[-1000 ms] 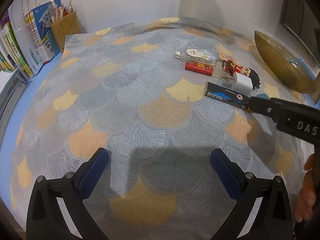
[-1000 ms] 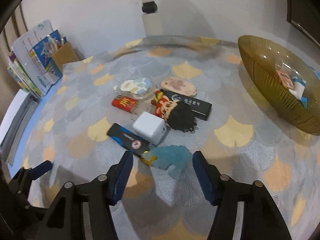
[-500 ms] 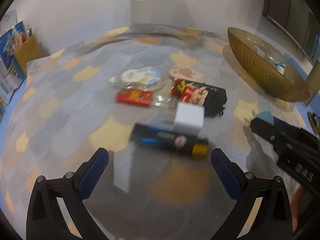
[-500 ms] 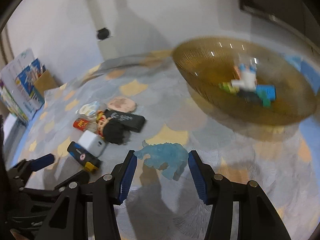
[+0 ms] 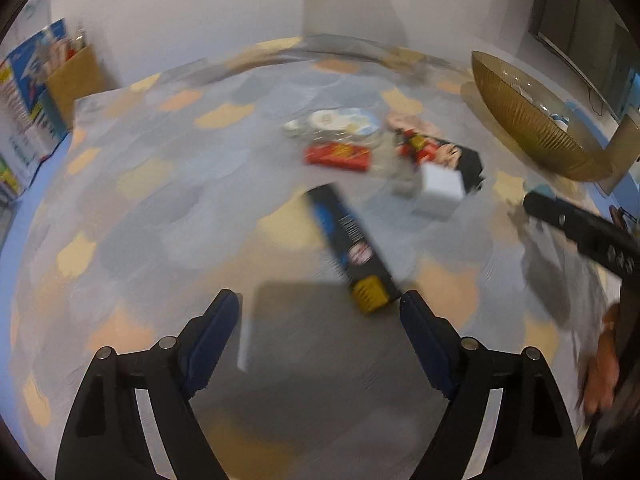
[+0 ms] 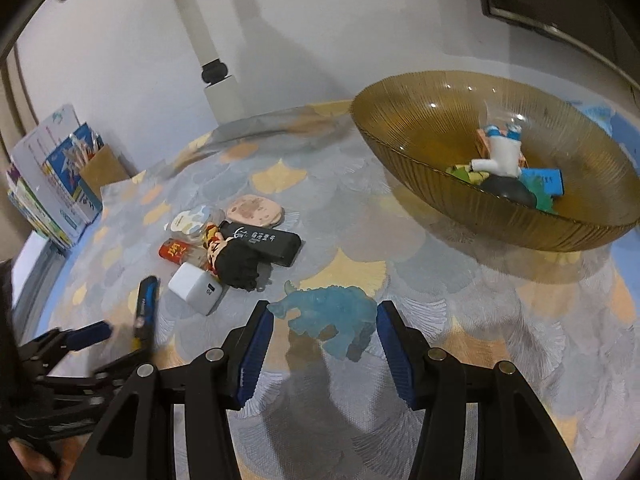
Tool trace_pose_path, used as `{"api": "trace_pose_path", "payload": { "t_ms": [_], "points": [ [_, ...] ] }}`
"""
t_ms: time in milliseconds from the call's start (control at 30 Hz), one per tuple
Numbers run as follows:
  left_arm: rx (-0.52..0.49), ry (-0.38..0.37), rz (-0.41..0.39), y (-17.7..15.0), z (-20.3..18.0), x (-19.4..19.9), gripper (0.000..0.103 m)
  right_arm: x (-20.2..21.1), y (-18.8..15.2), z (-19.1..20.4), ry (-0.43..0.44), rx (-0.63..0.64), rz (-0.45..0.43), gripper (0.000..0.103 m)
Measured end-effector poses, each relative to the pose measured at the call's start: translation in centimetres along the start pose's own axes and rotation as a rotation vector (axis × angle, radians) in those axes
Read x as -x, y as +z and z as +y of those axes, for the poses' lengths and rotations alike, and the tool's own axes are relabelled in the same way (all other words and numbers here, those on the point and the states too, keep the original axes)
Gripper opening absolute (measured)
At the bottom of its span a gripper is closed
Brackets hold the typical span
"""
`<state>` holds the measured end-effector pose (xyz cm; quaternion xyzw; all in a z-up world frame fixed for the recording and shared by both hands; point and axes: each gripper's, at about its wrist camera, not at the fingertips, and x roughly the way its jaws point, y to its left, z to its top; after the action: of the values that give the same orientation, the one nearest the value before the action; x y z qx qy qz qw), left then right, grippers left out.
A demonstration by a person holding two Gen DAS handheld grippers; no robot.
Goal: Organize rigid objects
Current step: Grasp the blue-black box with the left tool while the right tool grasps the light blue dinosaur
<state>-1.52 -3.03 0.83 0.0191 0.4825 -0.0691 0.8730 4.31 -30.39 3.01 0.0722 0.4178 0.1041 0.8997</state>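
Motion is blurring the left view; the left gripper (image 5: 320, 312) is closing, its fingers still apart, the black box (image 5: 352, 248) having swung toward the right finger. The right gripper (image 6: 324, 332) is still clamping the blue dinosaur (image 6: 332, 316).

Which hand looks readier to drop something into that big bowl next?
Right. Its fingers already hold the blue dinosaur, and the bowl lies just ahead. The left fingers are closing, the box not yet gripped.

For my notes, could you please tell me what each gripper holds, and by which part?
Right gripper clamps the blue dinosaur across its body. Left gripper holds nothing yet: its jaws are closing around the yellow end of the black box.
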Motion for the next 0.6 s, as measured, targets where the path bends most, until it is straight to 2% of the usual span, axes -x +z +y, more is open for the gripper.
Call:
{"api": "trace_pose_path", "payload": {
  "t_ms": [133,267,367,433,500,600],
  "points": [
    [0.037,-0.025,-0.010,-0.1,1.7,0.3,0.081,-0.1,-0.2,1.2,-0.040,0.057,-0.008,0.052],
    [0.056,-0.106,-0.003,1.4,0.8,-0.4,0.081,-0.2,-0.4,2.1,-0.066,0.102,-0.014,0.052],
    [0.027,-0.079,-0.013,2.7,-0.7,-1.5,0.078,-0.2,-0.4,2.4,-0.073,0.117,-0.017,0.052],
    [-0.015,-0.017,-0.036,3.2,-1.6,-1.9,0.059,-0.2,-0.5,2.4,-0.077,0.119,-0.014,0.052],
    [-0.061,-0.002,-0.056,3.3,-2.1,-1.9,0.022,-0.3,-0.5,2.5,-0.078,0.118,-0.012,0.052],
    [-0.076,-0.045,-0.058,2.8,-1.9,-1.5,0.020,-0.2,-0.5,2.5,-0.079,0.120,-0.014,0.052]
  ]
}}
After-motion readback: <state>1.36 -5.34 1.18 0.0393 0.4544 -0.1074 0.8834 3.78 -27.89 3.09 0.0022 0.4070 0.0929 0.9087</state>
